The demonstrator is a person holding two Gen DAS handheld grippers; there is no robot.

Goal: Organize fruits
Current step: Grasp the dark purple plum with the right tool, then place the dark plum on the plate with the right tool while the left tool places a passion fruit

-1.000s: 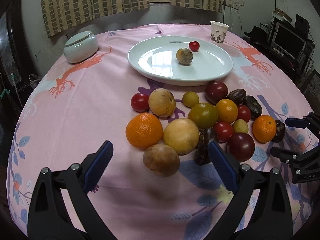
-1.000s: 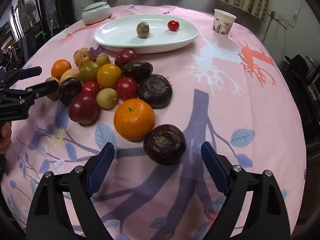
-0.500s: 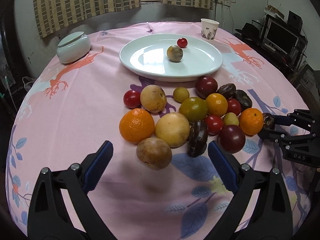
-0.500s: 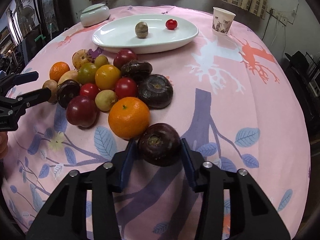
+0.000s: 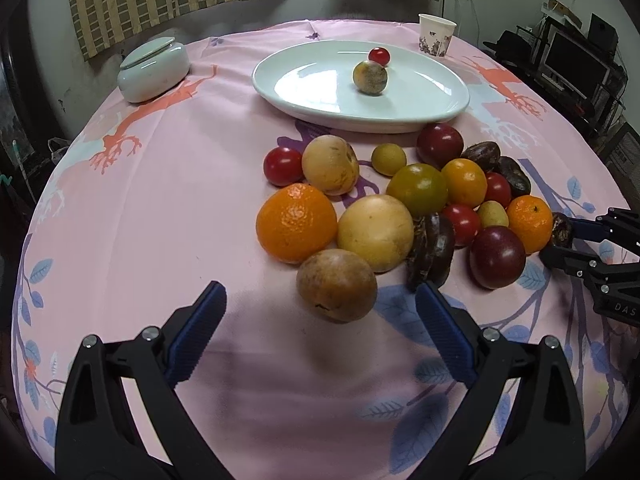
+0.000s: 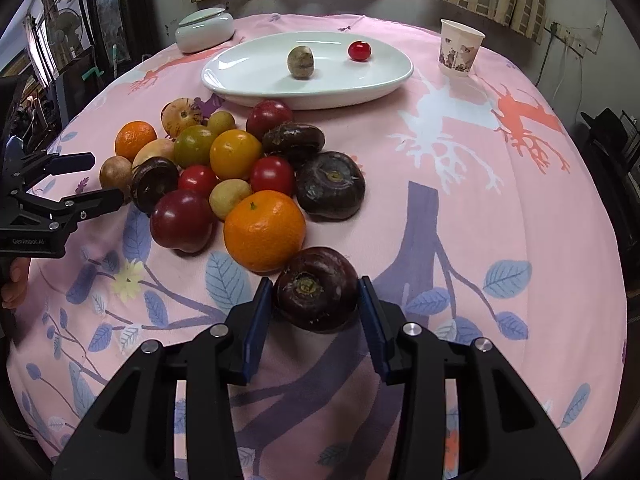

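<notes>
A: What is the right gripper [image 6: 316, 304] doing?

B: It is clamping a dark purple, flattened round fruit [image 6: 316, 288] between its blue pads [image 6: 258, 320], pressing on both of its sides. The jaws have just been closing onto it, and the fruit is sitting on the pink leaf-printed tablecloth [image 6: 480, 200] towards the near edge of the tabletop, touching a glossy orange mandarin [image 6: 264, 230] behind it.

A: And the left gripper [image 5: 320, 332]?

B: Its jaws are standing wide apart, gripping nothing. It is hovering just short of a brown, speckled round fruit [image 5: 336, 290], which is lying at the near end of the heap, partly between the blue pads [image 5: 198, 334] without touching them.

A: Where is the rest of the fruit lying?

B: Most of it is crowding together in the middle of the tabletop: a large orange [image 5: 296, 226], a pale yellow round fruit [image 5: 376, 232], red tomatoes, a greenish tomato [image 5: 418, 189], dark red plums and wrinkled dark purple ones. Behind the heap, towards the far edge, a white oval plate [image 5: 328, 108] is holding two pieces only, a mottled greenish-brown fruit [image 5: 370, 77] and a small red cherry tomato [image 5: 379, 56].

A: Anything else on the cloth?

B: A pale green lidded ceramic jar [image 5: 154, 70] is sitting near the far left edge, and a printed paper cup [image 5: 436, 35] is standing near the far right edge.
</notes>
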